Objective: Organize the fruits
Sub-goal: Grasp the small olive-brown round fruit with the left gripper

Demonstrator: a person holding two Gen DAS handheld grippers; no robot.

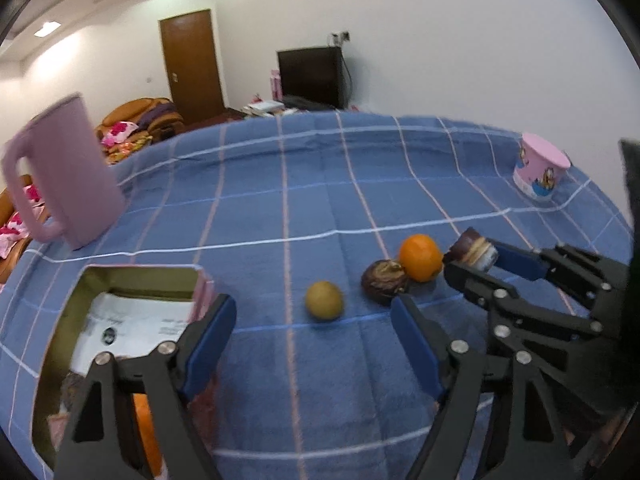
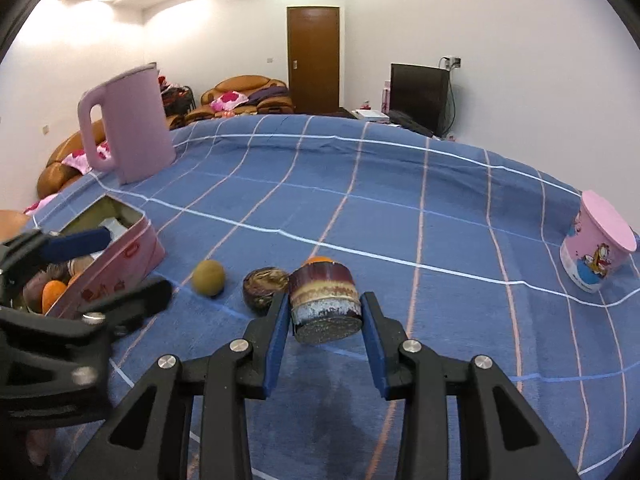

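My right gripper is shut on a short purple-brown cylinder with a pale band, held just above the blue checked cloth. Behind it an orange peeks out; a dark wrinkled fruit and a green-brown kiwi lie to its left. The left wrist view shows the kiwi, the dark fruit, the orange and the held cylinder in a row. My left gripper stands open and empty beside an open pink tin that holds several fruits.
A tall pink jug stands at the table's far left. A pink cartoon cup lies tilted near the right edge. The pink tin sits front left with my left gripper over its near end. A sofa, a door and a monitor lie beyond.
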